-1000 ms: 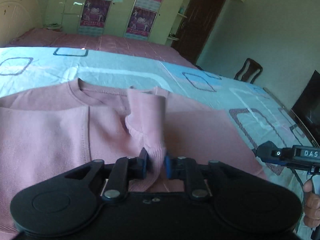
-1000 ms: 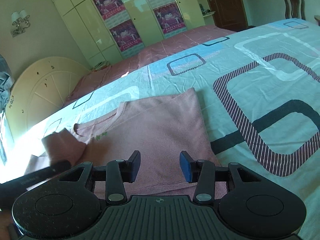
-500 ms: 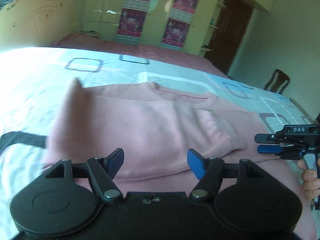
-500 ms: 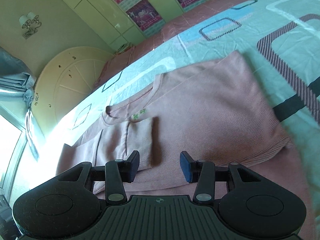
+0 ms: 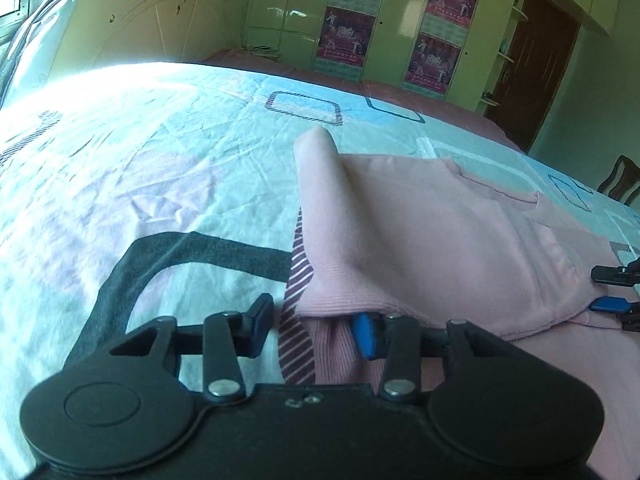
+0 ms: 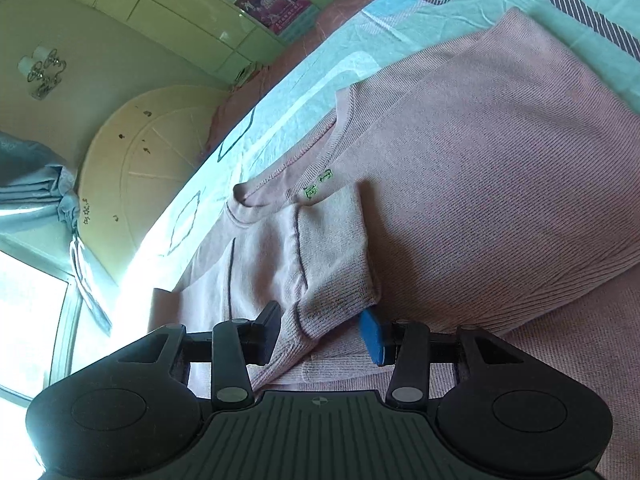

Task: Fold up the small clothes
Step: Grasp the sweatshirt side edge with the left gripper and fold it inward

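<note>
One sleeve lies folded across the pink sweater [image 6: 500,184] — further folds remain — left gripper [image 5: 316,326] closing around its side edge, right gripper [image 6: 320,330] open astride the cuff.

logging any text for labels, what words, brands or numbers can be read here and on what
Green embroidered mark below the collar of the pink knit sweater: a few letters, not readable.
Purple posters on the pale green wardrobe doors: print too small and blurred.
Nothing else bears text.
</note>
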A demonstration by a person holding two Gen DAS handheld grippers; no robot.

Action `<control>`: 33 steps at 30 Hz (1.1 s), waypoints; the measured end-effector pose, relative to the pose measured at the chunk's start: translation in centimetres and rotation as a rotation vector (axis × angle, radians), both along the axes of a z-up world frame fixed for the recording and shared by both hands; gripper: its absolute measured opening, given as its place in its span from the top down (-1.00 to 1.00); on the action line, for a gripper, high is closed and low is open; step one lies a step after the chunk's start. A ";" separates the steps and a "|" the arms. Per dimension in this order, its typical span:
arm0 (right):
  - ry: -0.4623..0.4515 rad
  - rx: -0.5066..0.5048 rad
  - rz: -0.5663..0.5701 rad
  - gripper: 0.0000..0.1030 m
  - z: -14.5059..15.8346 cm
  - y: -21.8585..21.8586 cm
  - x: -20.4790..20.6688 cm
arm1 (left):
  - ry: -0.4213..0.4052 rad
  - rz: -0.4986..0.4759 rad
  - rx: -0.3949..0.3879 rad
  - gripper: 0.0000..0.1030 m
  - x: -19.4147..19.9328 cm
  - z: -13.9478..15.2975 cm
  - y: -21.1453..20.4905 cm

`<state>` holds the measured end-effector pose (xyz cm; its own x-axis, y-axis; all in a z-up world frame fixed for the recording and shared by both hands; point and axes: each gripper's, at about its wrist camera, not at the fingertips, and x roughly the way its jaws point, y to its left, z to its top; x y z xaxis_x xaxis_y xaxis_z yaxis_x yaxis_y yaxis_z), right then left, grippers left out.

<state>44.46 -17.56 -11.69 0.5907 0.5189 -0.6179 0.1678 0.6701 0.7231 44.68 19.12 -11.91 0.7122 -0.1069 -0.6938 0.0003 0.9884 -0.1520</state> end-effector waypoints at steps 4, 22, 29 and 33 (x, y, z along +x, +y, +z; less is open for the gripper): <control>-0.025 -0.057 0.012 0.15 0.7 1.3 1.1 | -0.005 -0.033 0.003 0.65 0.5 -0.1 0.5; -0.173 -0.292 0.080 0.89 5.2 4.2 2.2 | -0.020 -0.070 0.021 0.73 -0.5 -0.9 0.4; -0.567 -0.485 0.056 0.90 13.8 4.1 -0.5 | -0.030 -0.051 0.032 0.76 -0.8 -1.1 -0.2; -0.308 -0.528 0.092 0.90 6.7 2.1 -0.2 | -0.029 -0.049 0.022 0.77 -1.2 -1.1 -0.1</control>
<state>44.24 -15.49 -4.99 0.7499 0.2467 -0.6138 -0.0715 0.9527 0.2955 43.51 19.01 -12.97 0.7261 -0.1269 -0.6757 0.0529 0.9902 -0.1291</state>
